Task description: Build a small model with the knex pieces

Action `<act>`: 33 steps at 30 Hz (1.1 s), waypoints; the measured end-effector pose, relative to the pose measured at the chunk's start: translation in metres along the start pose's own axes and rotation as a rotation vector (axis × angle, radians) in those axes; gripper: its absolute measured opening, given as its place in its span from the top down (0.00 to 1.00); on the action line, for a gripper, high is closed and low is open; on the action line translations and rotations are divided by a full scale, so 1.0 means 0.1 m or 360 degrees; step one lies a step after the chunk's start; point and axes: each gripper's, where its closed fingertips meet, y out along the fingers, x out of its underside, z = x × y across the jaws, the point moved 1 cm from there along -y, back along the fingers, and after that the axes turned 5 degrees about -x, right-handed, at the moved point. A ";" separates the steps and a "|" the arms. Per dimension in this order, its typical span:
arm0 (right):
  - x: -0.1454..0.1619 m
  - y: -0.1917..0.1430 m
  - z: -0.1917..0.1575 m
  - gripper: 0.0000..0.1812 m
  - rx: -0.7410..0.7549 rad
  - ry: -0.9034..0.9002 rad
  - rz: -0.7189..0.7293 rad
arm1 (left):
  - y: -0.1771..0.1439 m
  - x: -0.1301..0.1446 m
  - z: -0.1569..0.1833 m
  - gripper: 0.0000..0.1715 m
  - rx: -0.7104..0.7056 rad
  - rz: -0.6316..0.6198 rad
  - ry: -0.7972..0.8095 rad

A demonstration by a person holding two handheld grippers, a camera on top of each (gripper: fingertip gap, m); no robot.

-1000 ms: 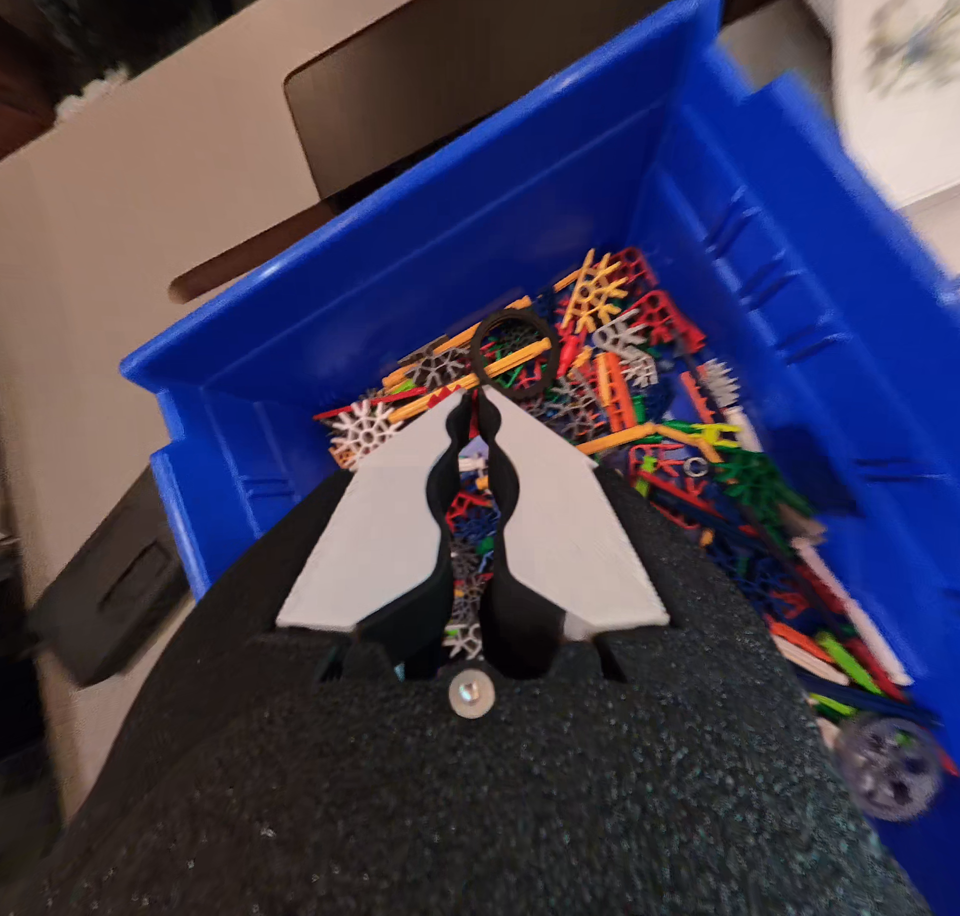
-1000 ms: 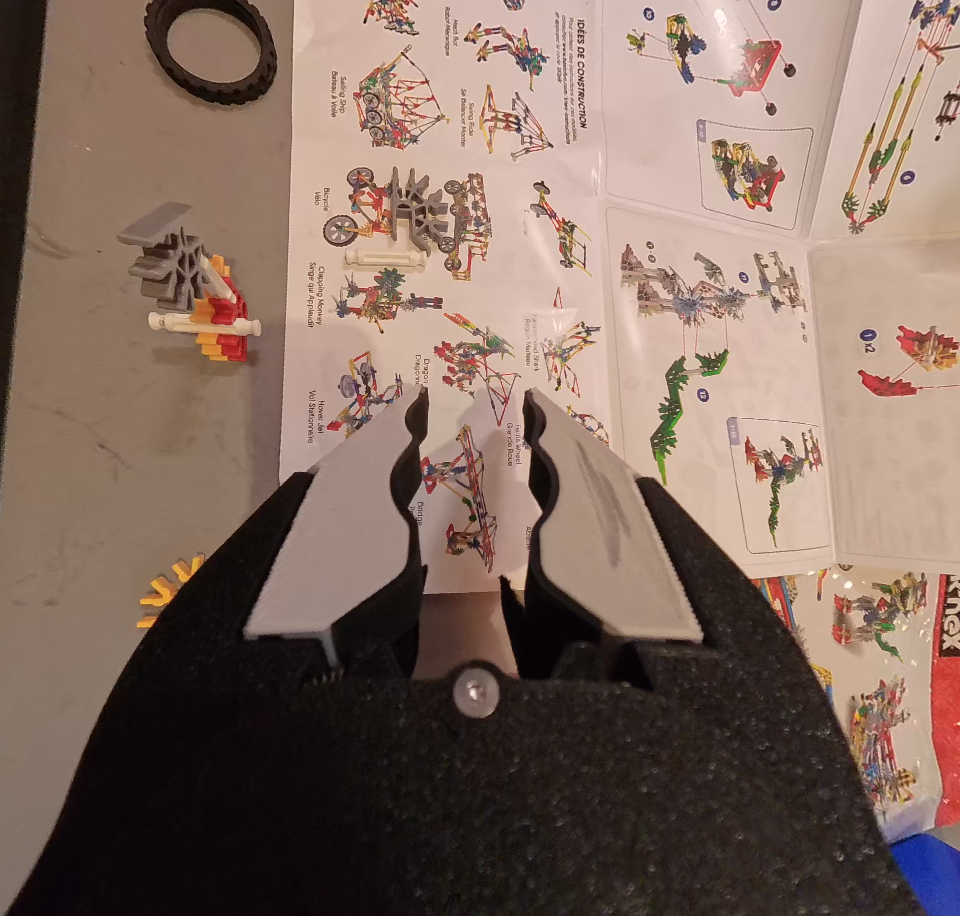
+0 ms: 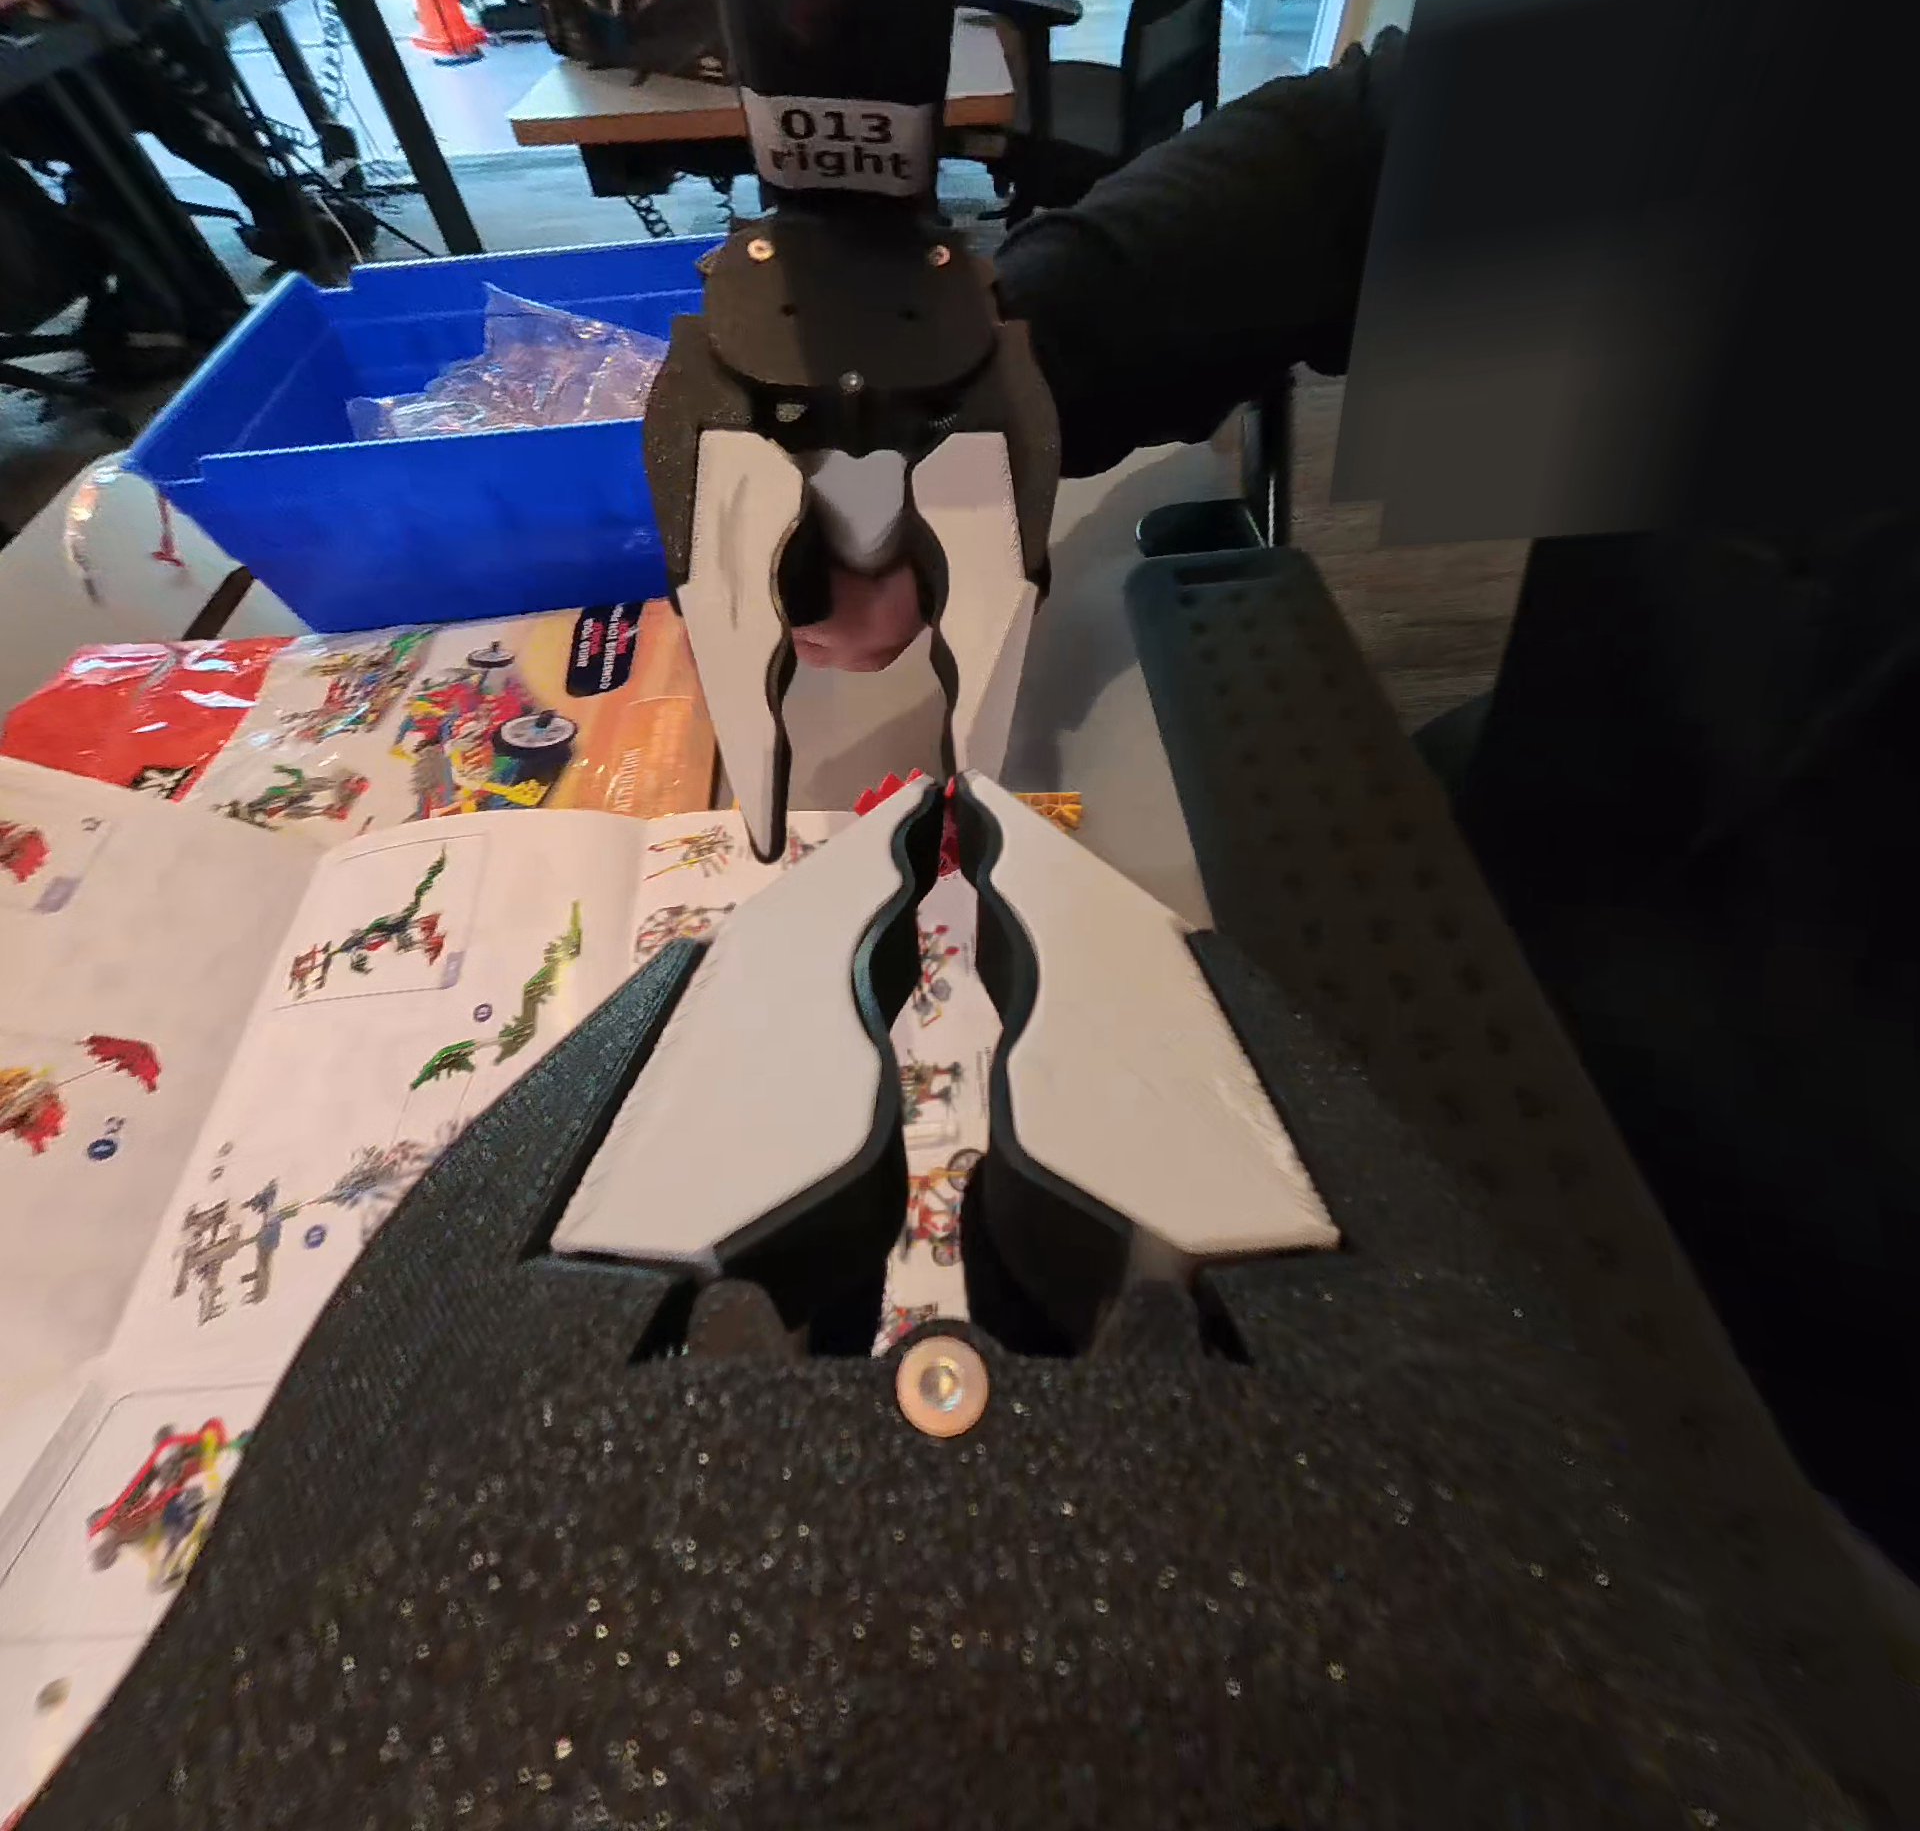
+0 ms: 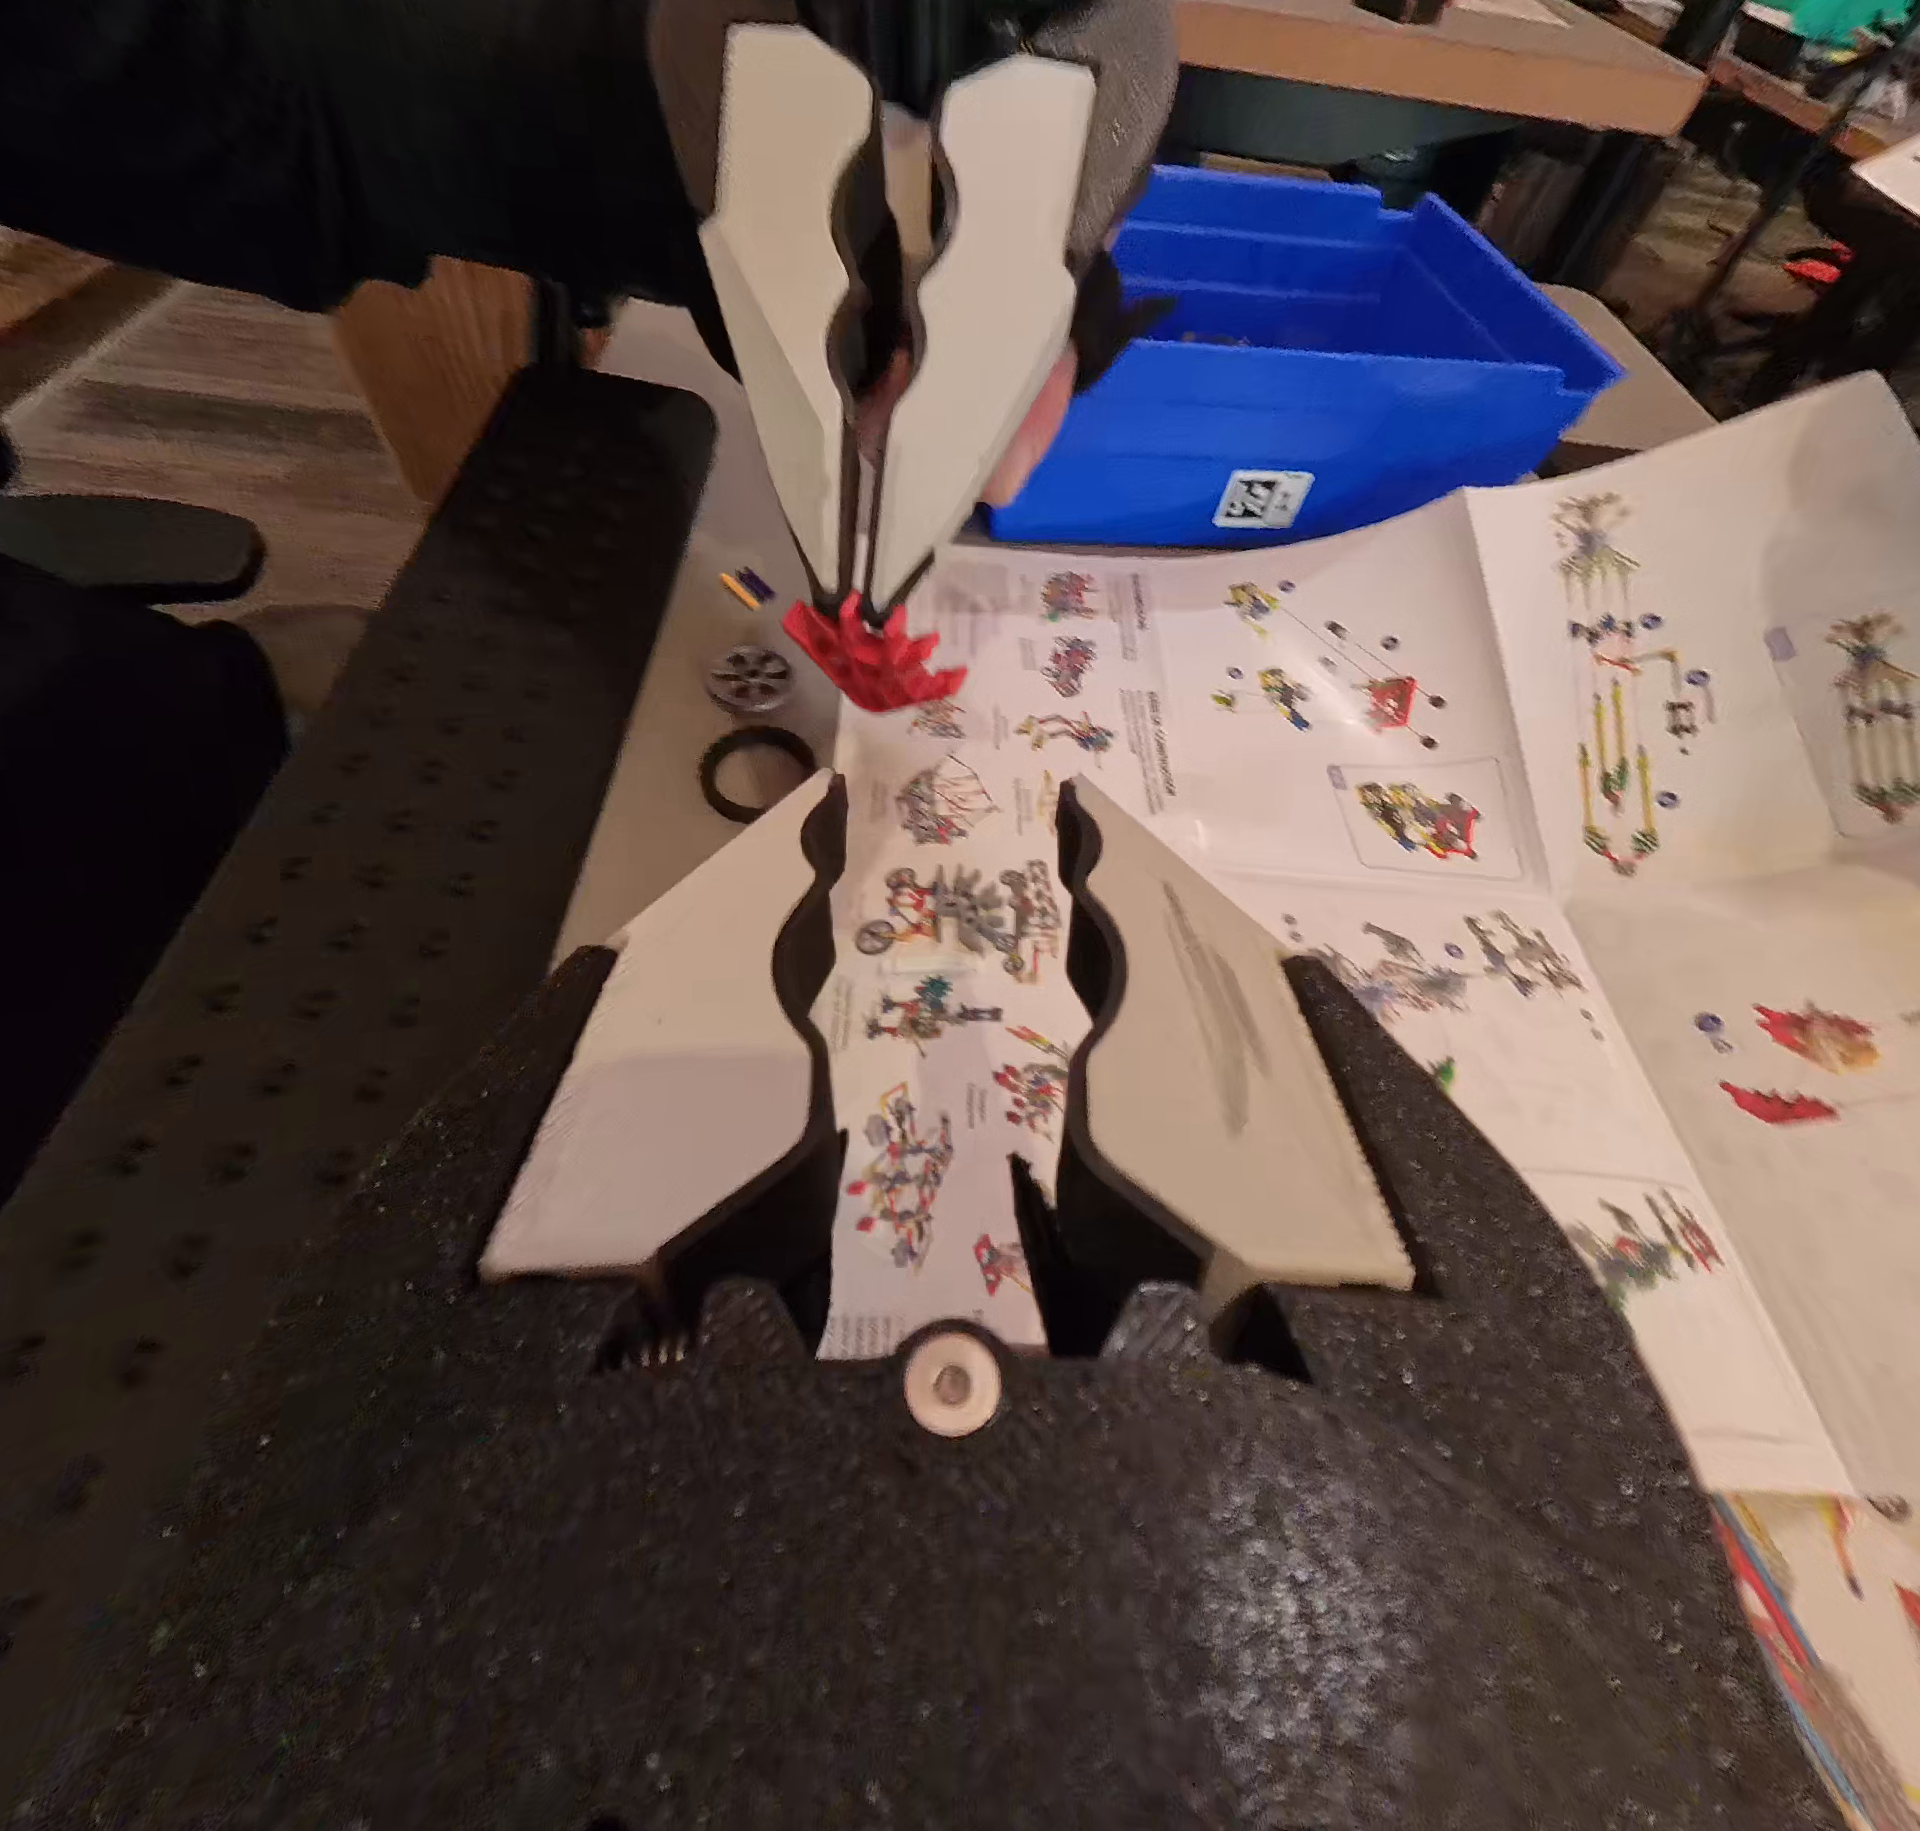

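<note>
Pinching red connector point(image 4: 871, 657), left gripper point(image 4: 857, 592); right gripper point(image 4: 948, 794) jaws apart

Bin point(image 4: 1299, 431) sits behind the instruction sheet point(image 4: 1351, 950); tyre ring point(image 4: 750, 771) (wheel point(image 4: 750, 680) beyond) lies left.

Red toothed plastic connector piece point(image 4: 878, 661): hard, slightly glossy.
Blue plastic bin point(image 4: 1299, 420): smooth, moderate sheen.
White folded paper instruction sheet point(image 4: 1351, 846): glossy, reflecting light.
Black rubber tyre ring point(image 4: 750, 771): matt.
Grey spoked plastic wheel point(image 4: 750, 680): shiny.
Left gripper point(image 3: 951, 794), right gripper point(image 4: 951, 794): smooth matt white plastic fingers point(image 4: 686, 1085), grainy black housings.
Black perforated board point(image 4: 343, 908): matt.
</note>
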 end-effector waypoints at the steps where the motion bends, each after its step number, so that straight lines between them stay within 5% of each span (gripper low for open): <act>1: -0.02 0.01 -0.05 0.78 -0.0035 -0.0002 0.0019 | 0.02 0.01 0.04 0.99 0.0023 0.0004 0.0004; 8: -0.09 0.05 -0.23 0.79 -0.0188 0.0016 0.0083 | 0.05 0.01 0.17 0.99 0.0157 0.0063 -0.0036; 18: -0.13 0.01 -0.31 0.95 -0.0280 0.0001 0.0119 | 0.05 0.05 0.23 0.99 0.0240 0.0086 -0.0040; 33: 0.06 -0.01 -0.14 0.97 -0.0174 0.0012 -0.0066 | 0.08 0.27 0.06 0.91 0.0104 -0.0060 -0.0012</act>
